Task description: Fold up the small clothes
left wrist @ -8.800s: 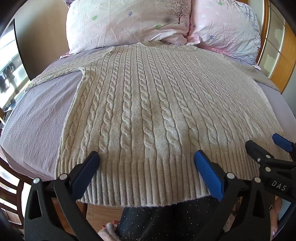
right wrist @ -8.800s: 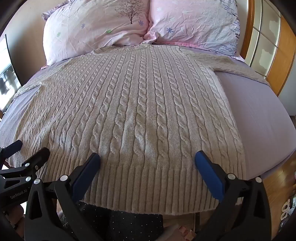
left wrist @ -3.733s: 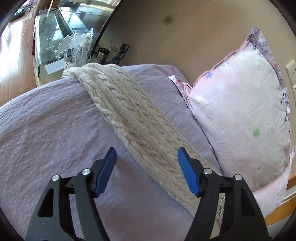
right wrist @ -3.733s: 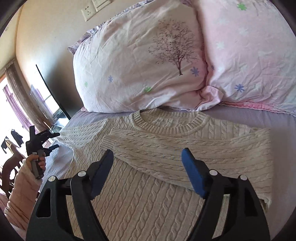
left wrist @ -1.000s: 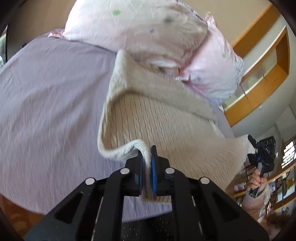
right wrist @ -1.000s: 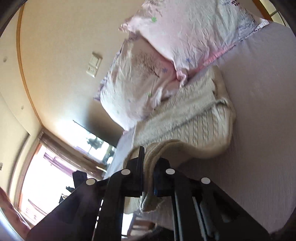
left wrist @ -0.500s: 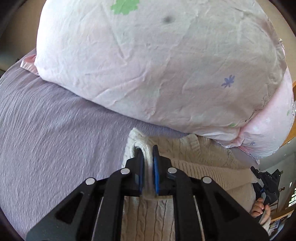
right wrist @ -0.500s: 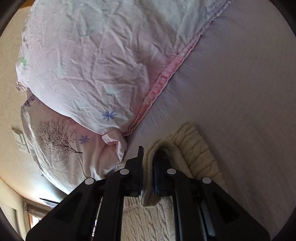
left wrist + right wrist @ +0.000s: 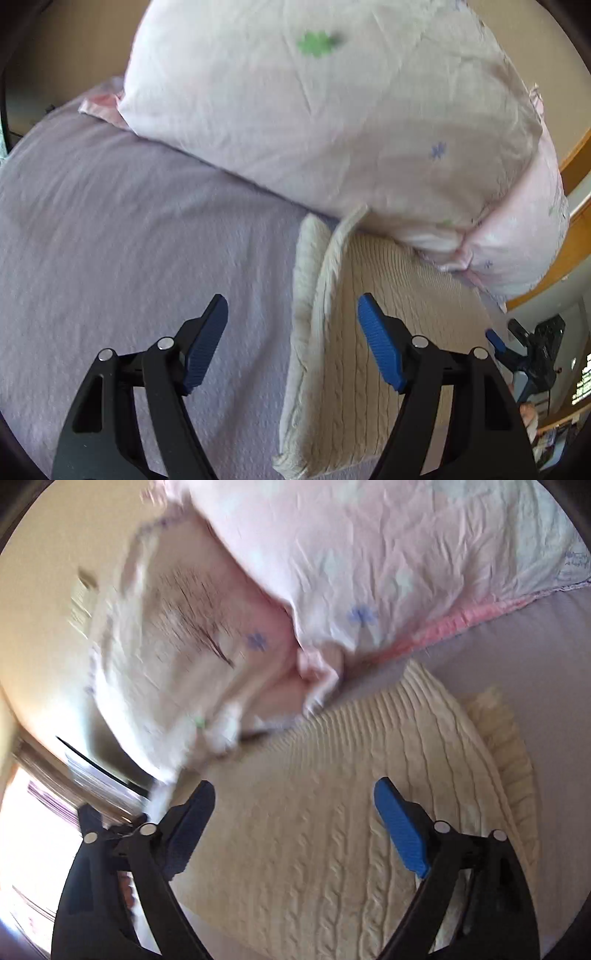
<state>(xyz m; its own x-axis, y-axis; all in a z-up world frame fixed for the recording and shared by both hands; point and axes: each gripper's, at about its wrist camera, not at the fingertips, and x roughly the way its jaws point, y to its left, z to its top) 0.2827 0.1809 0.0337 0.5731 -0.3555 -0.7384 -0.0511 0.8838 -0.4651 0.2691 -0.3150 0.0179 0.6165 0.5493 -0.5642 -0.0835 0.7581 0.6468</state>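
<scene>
**Two grippers open above the folded sweater**

Both hand-held grippers stand with jaws spread wide and nothing between the pads.

1. Left gripper [image 9: 291, 328]: its blue-padded fingers [image 9: 205, 347] straddle the left edge of the cream cable-knit sweater [image 9: 373, 332]. One pad is over the lavender bed sheet [image 9: 129, 240], the other over the knit. From this view, whether either pad touches the fabric cannot be told.

2. Right gripper [image 9: 295, 827]: both pads are over the sweater [image 9: 332, 812], with the knit surface visible in the gap between them. This view is blurred, so fine detail is unreliable.

3. Sweater position: it lies on the bed sheet, folded so that doubled layers show along its left edge and a second, fluffier layer shows at its right edge [image 9: 506, 738]. Its far end, with the ribbed hem band, reaches the pillows and partly tucks under the nearest one.

4. Pillows: two pink floral pillows [image 9: 332, 122] lean at the head of the bed; in the right wrist view one carries a tree print [image 9: 192, 598].

5. Background: the right gripper also appears at the right margin of the left wrist view [image 9: 517, 347].
</scene>
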